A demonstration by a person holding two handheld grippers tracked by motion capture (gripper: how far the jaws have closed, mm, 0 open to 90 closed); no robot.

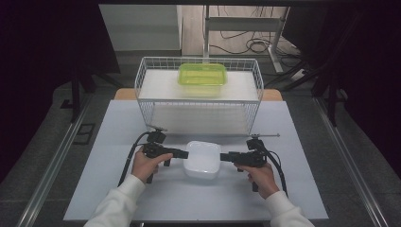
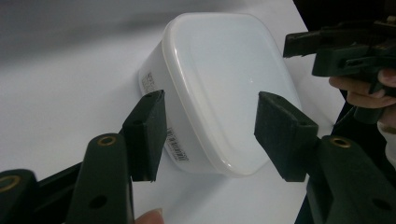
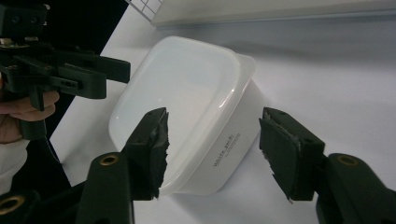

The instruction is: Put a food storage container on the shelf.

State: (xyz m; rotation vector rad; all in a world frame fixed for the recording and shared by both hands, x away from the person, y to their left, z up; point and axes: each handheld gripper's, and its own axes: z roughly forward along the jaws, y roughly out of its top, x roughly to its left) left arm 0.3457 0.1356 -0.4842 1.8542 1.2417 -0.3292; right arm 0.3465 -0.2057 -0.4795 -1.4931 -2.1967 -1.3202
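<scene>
1. A white lidded container [image 1: 202, 159] sits on the pale table [image 1: 118, 189] in front of a wire basket [image 1: 198, 94], squarely between two hand-held grippers.
2. The left gripper [image 1: 185, 153] comes in from the container's left end and the right gripper [image 1: 223, 157] from its right end. The step in hand appears to be a two-sided approach for a lift.
3. In the left gripper view, the left gripper [image 2: 210, 126] has its jaws partly open, straddling the near end of the container [image 2: 219, 88]. The pads stand clear of the plastic.
4. In the right gripper view, the right gripper [image 3: 212, 140] also has its jaws partly open, set either side of the container [image 3: 187, 102] at its lid edge. Nothing is pinched yet.
5. The next move likely calls for both grippers to close evenly on opposite ends before lifting, keeping the box level so that smooth plastic does not slip.
6. A small printed sticker on the side wall shows in the left gripper view; its text is too small to read. Printing on the wall in the right gripper view is too unclear to make out.
7. A green lidded container [image 1: 202, 78] rests on top of the basket, well apart.
</scene>
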